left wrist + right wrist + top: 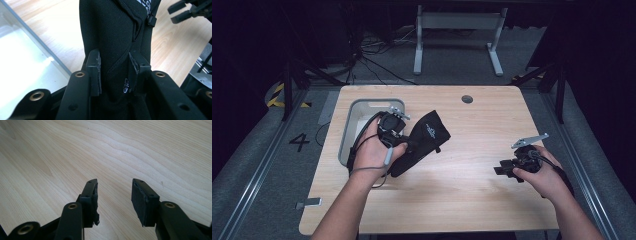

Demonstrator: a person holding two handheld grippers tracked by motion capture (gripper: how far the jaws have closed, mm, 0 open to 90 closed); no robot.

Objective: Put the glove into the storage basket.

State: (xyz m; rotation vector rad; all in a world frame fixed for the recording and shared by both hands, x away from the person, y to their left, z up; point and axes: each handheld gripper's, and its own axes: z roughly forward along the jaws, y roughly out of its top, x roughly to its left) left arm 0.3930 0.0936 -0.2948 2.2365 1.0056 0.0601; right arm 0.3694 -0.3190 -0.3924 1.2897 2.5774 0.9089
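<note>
We see a black pouch of matt, finely woven cloth with stitched seams. Our table is pale, smooth wood grain; the bin looks like glossy grey plastic.

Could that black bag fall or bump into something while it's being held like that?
It might. The left gripper pinches only one end of the black pouch, so the soft fabric could slip out and drop. The free end hangs near the grey tray and could snag its rim. The right gripper is open over the table, so it can't catch anything.
</note>
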